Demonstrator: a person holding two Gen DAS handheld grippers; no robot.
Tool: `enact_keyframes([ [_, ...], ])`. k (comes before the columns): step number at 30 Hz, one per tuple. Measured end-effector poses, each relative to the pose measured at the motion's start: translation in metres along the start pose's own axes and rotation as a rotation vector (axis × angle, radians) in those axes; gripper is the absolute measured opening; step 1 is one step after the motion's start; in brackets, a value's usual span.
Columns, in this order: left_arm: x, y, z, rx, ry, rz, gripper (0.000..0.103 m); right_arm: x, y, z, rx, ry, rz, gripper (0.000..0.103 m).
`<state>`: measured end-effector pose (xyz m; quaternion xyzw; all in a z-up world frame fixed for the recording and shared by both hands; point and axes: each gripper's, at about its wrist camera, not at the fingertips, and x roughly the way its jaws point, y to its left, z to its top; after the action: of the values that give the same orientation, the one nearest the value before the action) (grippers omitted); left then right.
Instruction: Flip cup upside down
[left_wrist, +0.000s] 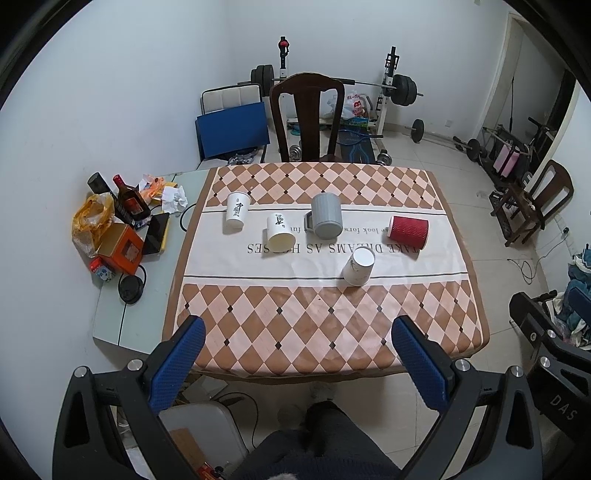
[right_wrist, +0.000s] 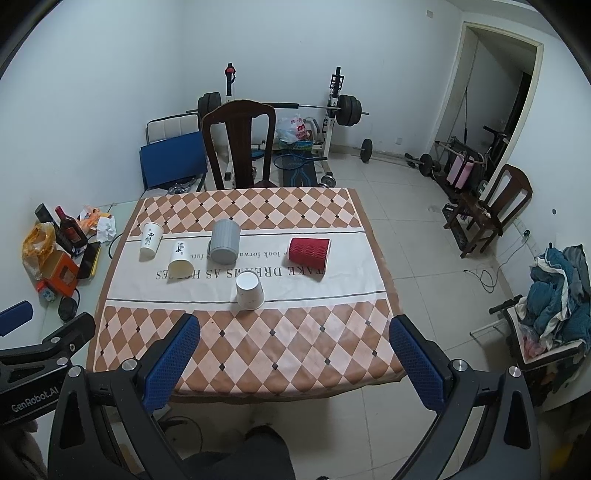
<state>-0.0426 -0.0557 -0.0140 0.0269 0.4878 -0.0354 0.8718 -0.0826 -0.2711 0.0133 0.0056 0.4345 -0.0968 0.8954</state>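
five cups are seen along the white middle band of the table (left_wrist: 325, 332): a white printed cup (left_wrist: 237, 213) toward the left edge, a second white cup (left_wrist: 279, 230), a grey mug (left_wrist: 326, 220), a red ribbed cup (left_wrist: 408, 230) toward the right edge, and a small white cup (left_wrist: 358, 266) nearer the front edge; the left gripper (left_wrist: 297, 354) and right gripper (right_wrist: 293, 350) are held wide apart and empty, off the front edge

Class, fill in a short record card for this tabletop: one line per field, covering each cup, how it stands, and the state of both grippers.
surface: table with checked cloth
far-left white cup: printed, upside down
second white cup: printed, mouth towards the camera, apparently upright
grey mug: handle on its left, orientation unclear
red ribbed cup: on its side
near white cup: upside down, nearest the grippers
left gripper: open, holds nothing, at the table's near edge
right gripper: open, holds nothing, at the table's near edge
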Motion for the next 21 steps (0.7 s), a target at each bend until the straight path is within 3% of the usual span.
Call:
enact_keyframes([
  [21, -0.002, -0.001, -0.003, 0.006, 0.001, -0.001, 0.103, -0.014, -0.003, -0.008, -0.006, 0.0, 0.012, 0.103],
])
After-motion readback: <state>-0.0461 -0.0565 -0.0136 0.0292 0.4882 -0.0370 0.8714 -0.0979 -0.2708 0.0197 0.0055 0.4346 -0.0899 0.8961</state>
